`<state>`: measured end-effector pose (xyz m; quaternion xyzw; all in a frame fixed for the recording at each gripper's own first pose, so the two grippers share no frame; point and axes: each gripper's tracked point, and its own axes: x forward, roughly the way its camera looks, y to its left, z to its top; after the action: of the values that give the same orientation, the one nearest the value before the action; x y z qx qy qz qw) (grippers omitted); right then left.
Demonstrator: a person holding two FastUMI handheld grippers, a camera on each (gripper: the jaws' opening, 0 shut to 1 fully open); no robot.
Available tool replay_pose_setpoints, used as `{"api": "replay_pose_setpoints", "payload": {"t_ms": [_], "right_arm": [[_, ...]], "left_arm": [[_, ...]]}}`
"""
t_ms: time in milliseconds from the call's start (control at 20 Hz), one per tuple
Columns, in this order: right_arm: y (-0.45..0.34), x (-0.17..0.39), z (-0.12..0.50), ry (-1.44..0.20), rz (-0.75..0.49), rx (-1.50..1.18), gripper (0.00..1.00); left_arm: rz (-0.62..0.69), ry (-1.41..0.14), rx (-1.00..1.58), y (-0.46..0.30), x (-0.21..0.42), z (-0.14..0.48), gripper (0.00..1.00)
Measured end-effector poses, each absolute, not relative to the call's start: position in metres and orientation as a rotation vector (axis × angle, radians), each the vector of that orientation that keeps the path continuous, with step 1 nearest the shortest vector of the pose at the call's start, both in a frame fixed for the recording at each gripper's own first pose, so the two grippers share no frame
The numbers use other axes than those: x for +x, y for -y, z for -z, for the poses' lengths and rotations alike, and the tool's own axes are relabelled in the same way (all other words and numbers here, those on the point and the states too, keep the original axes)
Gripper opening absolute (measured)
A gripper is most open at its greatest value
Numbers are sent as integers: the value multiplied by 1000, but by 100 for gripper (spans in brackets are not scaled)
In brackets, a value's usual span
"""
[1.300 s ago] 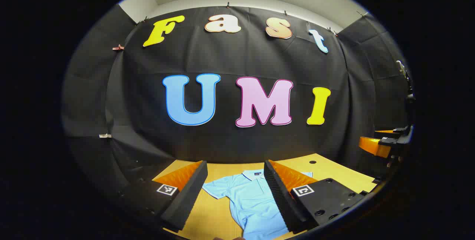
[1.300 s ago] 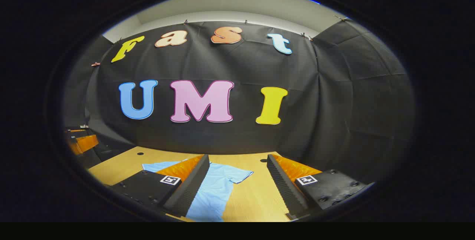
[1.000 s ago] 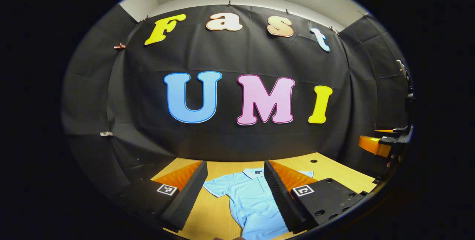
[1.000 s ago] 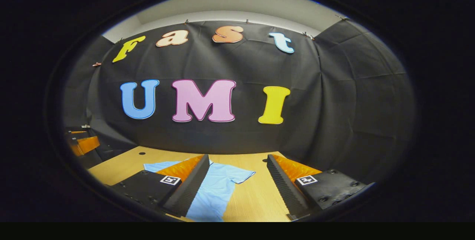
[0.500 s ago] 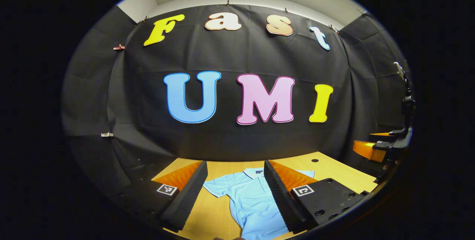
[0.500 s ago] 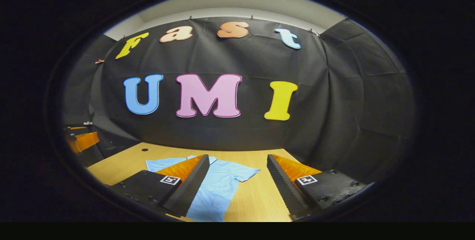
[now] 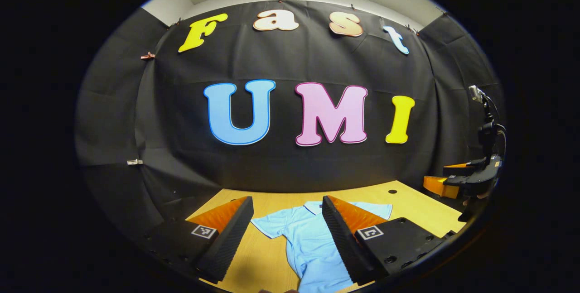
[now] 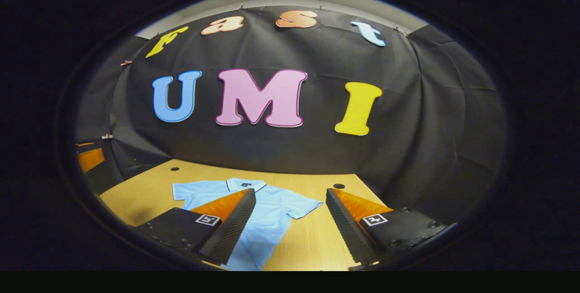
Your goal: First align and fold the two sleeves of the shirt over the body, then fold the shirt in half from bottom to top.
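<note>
Two grippers hover above a light-blue shirt (image 8: 267, 213) lying flat on a wooden table (image 8: 145, 193).
Left gripper (image 7: 286, 211) and right gripper (image 8: 290, 204) both spread, holding nothing (black cloth wall (image 8: 281, 148) behind).

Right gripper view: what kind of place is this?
Likely a staged recording booth, not a home: black cloth wall draped behind, a bare wooden table with cable holes, and one light blue shirt laid flat.

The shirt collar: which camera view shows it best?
The right gripper view: the collar of the shirt lies unobstructed there, beyond the open hand-held gripper. In the left gripper view, one finger hides part of the collar.
</note>
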<state>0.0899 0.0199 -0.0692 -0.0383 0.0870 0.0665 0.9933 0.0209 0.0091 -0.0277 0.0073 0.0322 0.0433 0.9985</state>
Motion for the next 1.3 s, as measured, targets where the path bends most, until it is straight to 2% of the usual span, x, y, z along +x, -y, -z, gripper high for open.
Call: {"api": "replay_pose_setpoints", "payload": {"t_ms": [500, 700, 750, 950, 1300], "right_arm": [[-1, 208, 152, -372, -154, -114, 98], [18, 256, 196, -460, -127, -125, 95], [21, 265, 206, -484, -121, -116, 97], [35, 295, 250, -582, -86, -101, 95], [58, 334, 323, -745, -29, -35, 98]], "left_arm": [[-250, -198, -16, -39, 48, 81, 97], [-300, -238, -18, -43, 63, 94, 97], [-309, -250, -16, -43, 65, 97, 97], [-323, -288, 1, -43, 72, 107, 97], [-315, -322, -5, -36, 94, 115, 97]]}}
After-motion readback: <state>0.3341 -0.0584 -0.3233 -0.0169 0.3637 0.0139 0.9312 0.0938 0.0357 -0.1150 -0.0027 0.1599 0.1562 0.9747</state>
